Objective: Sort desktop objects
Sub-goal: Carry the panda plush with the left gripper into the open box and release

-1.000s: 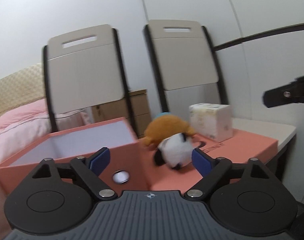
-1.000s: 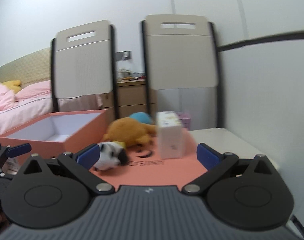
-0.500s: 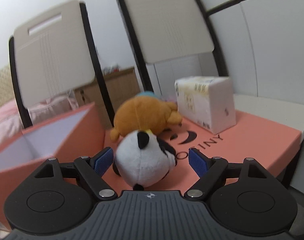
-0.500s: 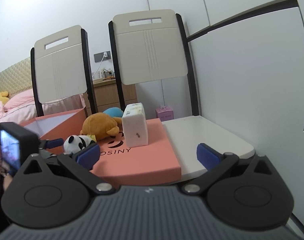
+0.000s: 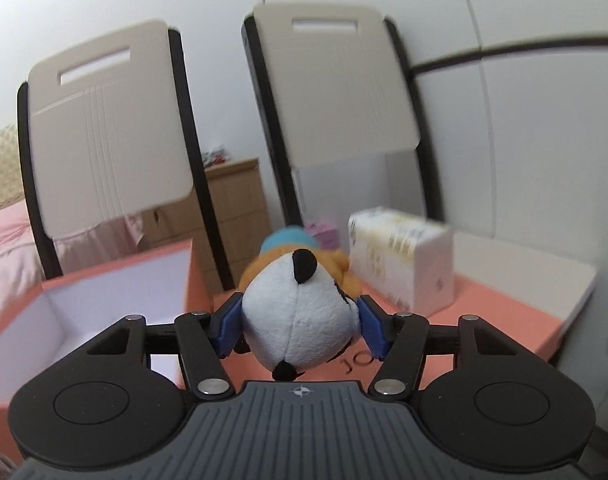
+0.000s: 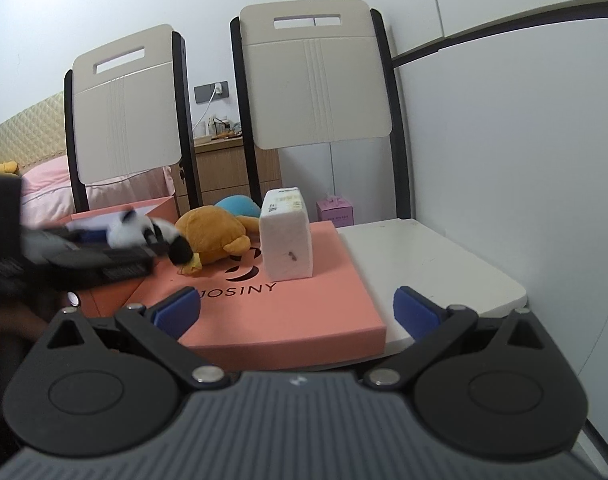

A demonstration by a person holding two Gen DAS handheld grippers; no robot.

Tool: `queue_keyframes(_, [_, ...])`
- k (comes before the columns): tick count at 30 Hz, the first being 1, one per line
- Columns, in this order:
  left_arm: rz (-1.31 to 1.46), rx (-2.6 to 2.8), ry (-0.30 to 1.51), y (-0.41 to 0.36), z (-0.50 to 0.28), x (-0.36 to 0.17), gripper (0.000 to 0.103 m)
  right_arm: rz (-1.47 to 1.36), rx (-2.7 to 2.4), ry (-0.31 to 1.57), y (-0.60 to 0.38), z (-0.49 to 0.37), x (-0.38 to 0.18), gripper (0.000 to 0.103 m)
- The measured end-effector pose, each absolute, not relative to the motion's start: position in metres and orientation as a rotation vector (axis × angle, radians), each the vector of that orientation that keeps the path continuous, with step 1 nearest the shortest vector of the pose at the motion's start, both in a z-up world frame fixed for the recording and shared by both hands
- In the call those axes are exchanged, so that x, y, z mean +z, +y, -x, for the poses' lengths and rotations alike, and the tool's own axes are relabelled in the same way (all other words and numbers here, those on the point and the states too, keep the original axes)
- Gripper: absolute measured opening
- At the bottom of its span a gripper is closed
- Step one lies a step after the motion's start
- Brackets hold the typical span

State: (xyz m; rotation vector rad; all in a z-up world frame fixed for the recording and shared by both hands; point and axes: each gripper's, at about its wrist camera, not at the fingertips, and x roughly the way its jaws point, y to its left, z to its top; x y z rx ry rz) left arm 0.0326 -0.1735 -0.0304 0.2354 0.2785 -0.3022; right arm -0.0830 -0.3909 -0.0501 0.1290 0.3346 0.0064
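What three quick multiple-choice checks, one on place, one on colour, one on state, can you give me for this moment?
1. Where does the tissue pack stand?
A. on the pink lid
B. inside the open box
C. on a chair seat

2. What colour are the pads on the right tongs?
A. red
B. blue
C. green

3. What state are the left tongs in?
A. wide open and empty
B. shut on the panda plush
C. shut on the tissue pack

Answers:
1. A: in the right wrist view the pack stands upright on the flat pink lid, beside the orange plush.
2. B: both pads show blue at the finger ends.
3. B: in the left wrist view the pads press both sides of the panda plush, next to the open box.
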Motion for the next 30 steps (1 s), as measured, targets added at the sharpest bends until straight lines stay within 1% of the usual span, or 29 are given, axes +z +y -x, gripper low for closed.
queue_keyframes(6, [-0.209,-0.283,0.286,-0.113,-0.042,0.019,0.064,-0.175,0.056,0.353,-0.374,0.070,-0.050,0.103])
queue_keyframes(12, [-0.219,-0.132,0.336,-0.048,-0.114,0.035,0.064,-0.218,0.122,0.386,-0.346,0.046,-0.047,0.103])
queue_keyframes(16, [-0.209,-0.007,0.493,-0.014,-0.194,0.025,0.065,-0.195,0.163,0.415,-0.321,0.028,-0.047,0.103])
queue_keyframes(21, [-0.127,0.100,0.668,0.026,-0.279,0.001,0.065,-0.171,0.210,0.474,-0.300,0.007,-0.052,0.103])
queue_keyframes(24, [-0.087,0.130,0.748,0.043,-0.309,-0.018,0.065,-0.169,0.221,0.494,-0.292,-0.001,-0.053,0.103])
queue_keyframes(29, [-0.039,0.145,0.858,0.063,-0.326,-0.052,0.065,-0.184,0.260,0.513,-0.282,-0.010,-0.055,0.103])
queue_keyframes(30, [-0.038,0.146,0.863,0.064,-0.327,-0.057,0.067,-0.185,0.267,0.515,-0.280,-0.012,-0.055,0.103])
